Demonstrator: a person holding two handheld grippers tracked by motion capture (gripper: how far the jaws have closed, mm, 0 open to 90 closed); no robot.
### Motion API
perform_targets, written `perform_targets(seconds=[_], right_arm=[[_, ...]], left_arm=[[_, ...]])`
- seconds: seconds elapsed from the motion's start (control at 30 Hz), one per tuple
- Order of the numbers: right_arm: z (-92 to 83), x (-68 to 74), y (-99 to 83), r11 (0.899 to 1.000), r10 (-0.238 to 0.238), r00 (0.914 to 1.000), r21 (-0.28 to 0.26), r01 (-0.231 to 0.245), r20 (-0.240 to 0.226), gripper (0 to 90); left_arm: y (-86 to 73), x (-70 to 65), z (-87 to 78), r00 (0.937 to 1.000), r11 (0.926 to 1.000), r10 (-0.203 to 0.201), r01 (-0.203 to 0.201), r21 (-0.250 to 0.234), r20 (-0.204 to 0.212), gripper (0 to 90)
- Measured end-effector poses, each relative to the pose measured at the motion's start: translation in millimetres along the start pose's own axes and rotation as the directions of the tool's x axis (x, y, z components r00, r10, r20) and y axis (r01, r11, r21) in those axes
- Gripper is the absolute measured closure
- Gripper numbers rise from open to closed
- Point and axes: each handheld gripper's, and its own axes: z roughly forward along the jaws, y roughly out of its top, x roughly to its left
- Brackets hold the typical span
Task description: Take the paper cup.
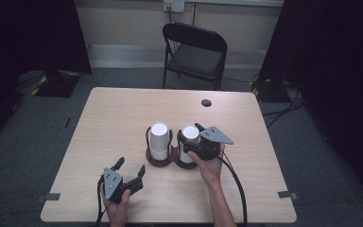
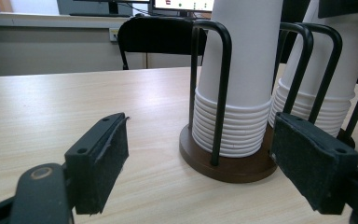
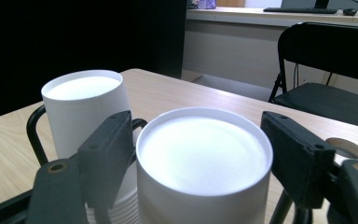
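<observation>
We see two stacks of upturned white paper cups standing in a dark two-bay cup holder point(image 1: 159, 162) near the middle of the wooden table point(image 1: 113, 118). Our right gripper point(image 1: 194, 136) sits over the right cup stack point(image 3: 204, 163), whose top cup lies between its jaws; a sliver of gap shows at each pad, so the jaws stand parted around it, not pressing. The left cup stack point(image 3: 85, 109) stands just beside. Our left gripper point(image 1: 131, 169) rests near the table's front edge, jaws wide apart and holding nothing, pointing toward the holder.

Left hand-held gripper point(image 1: 130, 171) gapes low; right hand-held gripper point(image 1: 192, 137) half-closed, raised
</observation>
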Motion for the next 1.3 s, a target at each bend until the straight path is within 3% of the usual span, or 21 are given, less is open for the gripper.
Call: perform_targets(seconds=[0.6, 1.03, 1.17, 1.3], right_arm=[[2.7, 1.0, -2.9, 0.999, -0.036, 0.9991, 0.031, 0.035, 0.025, 33.3], [-2.7, 0.2, 6.1, 1.0, -0.027, 0.9993, -0.003, 0.027, 0.026, 33.6], [-3.9, 2.4, 10.7, 0.998, -0.059, 0.9982, 0.002, 0.059, 0.015, 33.5], [-4.6, 0.8, 13.7, 0.999, -0.032, 0.9994, -0.004, 0.032, 0.013, 33.6]], left_arm=[[0.3, -0.3, 0.9, 1.0, 1.0, 0.001, -0.001, 0.005, 0.01, 19.4], [0.3, -0.3, 0.8, 1.0, 1.0, -0.003, 0.003, 0.004, 0.005, 19.7], [0.3, -0.3, 1.0, 0.9999, 1.0, 0.002, -0.002, 0.006, 0.011, 19.7], [0.5, -0.4, 1.5, 0.9998, 0.9999, 0.009, -0.009, 0.013, 0.015, 19.7]])
